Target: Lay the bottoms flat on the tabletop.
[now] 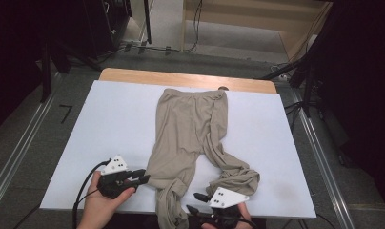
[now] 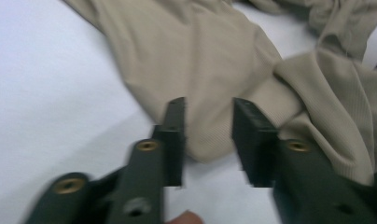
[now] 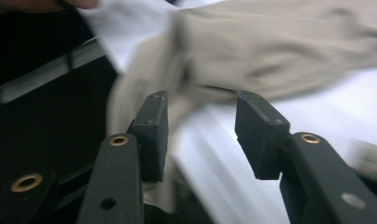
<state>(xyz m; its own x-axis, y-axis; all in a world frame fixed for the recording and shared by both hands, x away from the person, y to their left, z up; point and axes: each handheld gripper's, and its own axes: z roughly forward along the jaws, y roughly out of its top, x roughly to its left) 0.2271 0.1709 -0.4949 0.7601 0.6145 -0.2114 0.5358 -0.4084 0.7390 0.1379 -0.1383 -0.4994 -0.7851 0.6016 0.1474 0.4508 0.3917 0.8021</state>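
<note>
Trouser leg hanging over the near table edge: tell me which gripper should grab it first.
Left, probably. The left gripper has its open jaws straddling the beige trousers at that leg's edge on the white table cover. The right gripper, also open, sits off the near edge, pointing toward the hanging part.

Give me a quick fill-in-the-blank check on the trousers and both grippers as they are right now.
1. The beige trousers lie with the waistband at the table's ____ edge.
2. The left gripper has its jaws ____ around a fold of fabric.
3. One trouser leg hangs over the ____ edge, beside the right gripper.

Missing words: far; open; near
</note>
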